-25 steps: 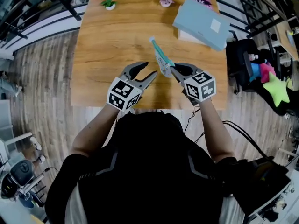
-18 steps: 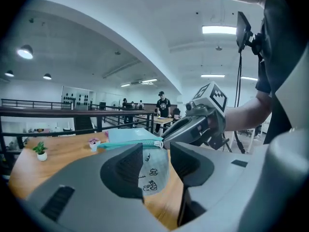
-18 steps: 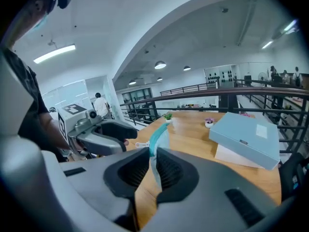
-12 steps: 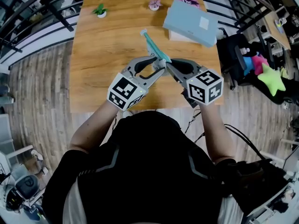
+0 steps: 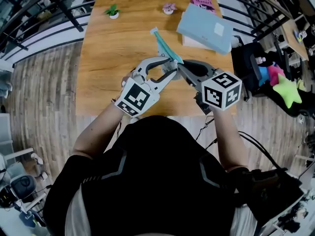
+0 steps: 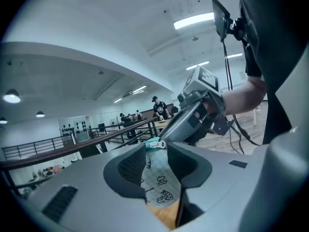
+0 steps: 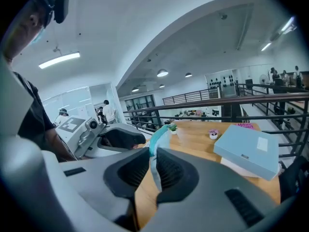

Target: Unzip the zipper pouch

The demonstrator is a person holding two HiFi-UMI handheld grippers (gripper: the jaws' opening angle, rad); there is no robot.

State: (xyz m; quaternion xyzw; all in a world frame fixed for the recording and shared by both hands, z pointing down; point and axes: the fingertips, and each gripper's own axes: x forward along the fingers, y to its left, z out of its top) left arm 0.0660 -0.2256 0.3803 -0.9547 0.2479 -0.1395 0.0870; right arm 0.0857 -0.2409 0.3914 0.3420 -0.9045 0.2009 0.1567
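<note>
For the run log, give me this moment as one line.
pouch: held above table | right gripper: shut on pouch | left gripper: jaws just closing, pouch between, not clamped

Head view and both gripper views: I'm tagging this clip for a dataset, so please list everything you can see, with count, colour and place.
table: one, wood, centre.
pouch: one, teal and white, held up above the table between both grippers.
box: one, pale blue, table's far right.
book: one, pink, partly under the box.
plant: one, green in a white pot, table's far left.
flower pot: one, pink, table's far edge.
chair: one, black, right of the table.
star: one, green, far right by the chair.
railing: black, beyond the table.
left gripper: grey; fingers have just been closing, pouch between them, not yet pinched.
right gripper: grey; fingers pinch the pouch.
</note>
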